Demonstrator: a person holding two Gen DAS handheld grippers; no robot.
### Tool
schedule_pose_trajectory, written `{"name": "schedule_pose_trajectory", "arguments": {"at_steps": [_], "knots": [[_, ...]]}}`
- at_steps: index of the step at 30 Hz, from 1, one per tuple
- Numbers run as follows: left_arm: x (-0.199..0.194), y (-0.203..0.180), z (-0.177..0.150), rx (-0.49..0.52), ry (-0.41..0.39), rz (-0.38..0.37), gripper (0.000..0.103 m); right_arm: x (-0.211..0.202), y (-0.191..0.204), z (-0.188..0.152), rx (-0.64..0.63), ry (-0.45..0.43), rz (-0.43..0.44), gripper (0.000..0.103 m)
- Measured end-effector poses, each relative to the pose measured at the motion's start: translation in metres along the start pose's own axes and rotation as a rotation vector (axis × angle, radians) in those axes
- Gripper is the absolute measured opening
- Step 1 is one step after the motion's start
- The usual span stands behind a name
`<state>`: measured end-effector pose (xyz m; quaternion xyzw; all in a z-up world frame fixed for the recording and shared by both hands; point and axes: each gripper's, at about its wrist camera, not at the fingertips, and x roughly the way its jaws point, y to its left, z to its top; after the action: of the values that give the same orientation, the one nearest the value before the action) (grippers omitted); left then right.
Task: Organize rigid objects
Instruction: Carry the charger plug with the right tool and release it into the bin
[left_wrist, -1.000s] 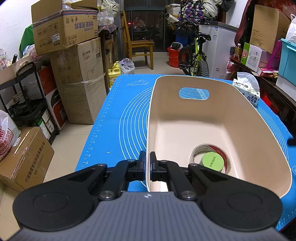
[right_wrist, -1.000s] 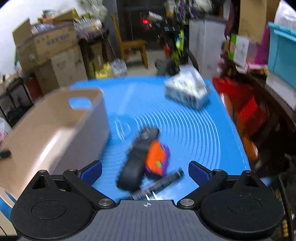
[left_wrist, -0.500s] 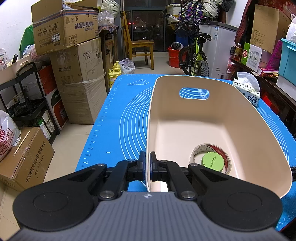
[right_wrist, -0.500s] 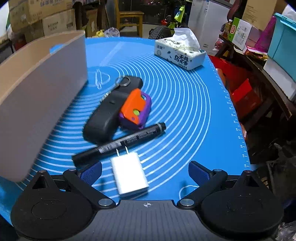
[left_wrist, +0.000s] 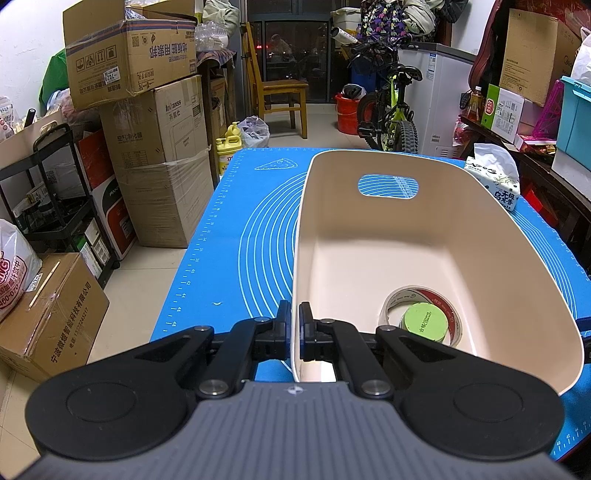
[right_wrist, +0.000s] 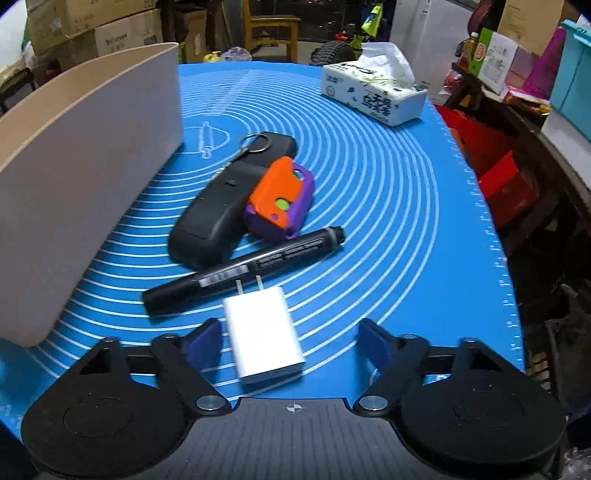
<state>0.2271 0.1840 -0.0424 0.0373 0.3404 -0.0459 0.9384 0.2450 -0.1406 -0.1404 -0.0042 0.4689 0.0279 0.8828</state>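
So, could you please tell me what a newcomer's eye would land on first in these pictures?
Probably the orange and purple plastic toy on the blue silicone mat, leaning against a black case. Nearer, a white wall charger lies between the right gripper's closing jaws, while the left gripper pinches the beige plastic bin's rim.

Smooth matt plastic bin (left_wrist: 424, 236); glossy white plastic charger (right_wrist: 264, 332); rubbery mat (right_wrist: 388, 221).

Both my fisheye views bend strongly at dark corners. Left view: bright, sharp, even overhead light, soft sheen on the cream plastic bin (left_wrist: 424, 236). Right view: dimmer, slightly motion-blurred, background dark.
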Motion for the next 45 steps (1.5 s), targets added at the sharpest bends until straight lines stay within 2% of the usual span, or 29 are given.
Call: {"name": "schedule_pose_trajectory", "arguments": {"at_steps": [4, 12, 20, 32, 38, 45], "knots": [[0.000, -0.001, 0.000, 0.000, 0.000, 0.000, 0.006, -0.005, 0.006, 0.001, -0.015, -0.008, 0.034, 0.044], [0.000, -0.001, 0.000, 0.000, 0.000, 0.000, 0.006, -0.013, 0.001, 0.005, 0.031, -0.031, 0.036, 0.043], [0.000, -0.001, 0.000, 0.000, 0.000, 0.000, 0.006, -0.052, 0.006, 0.035, 0.051, -0.166, 0.065, 0.043], [0.000, 0.000, 0.000, -0.002, -0.001, -0.001, 0.006, -0.098, 0.054, 0.092, -0.012, -0.326, 0.174, 0.043], [0.000, 0.000, 0.000, -0.002, -0.001, -0.001, 0.006, -0.092, 0.096, 0.110, -0.078, -0.343, 0.244, 0.043], [0.000, 0.001, 0.000, 0.001, -0.001, 0.001, 0.006, -0.069, 0.149, 0.115, -0.212, -0.284, 0.284, 0.043]]}}
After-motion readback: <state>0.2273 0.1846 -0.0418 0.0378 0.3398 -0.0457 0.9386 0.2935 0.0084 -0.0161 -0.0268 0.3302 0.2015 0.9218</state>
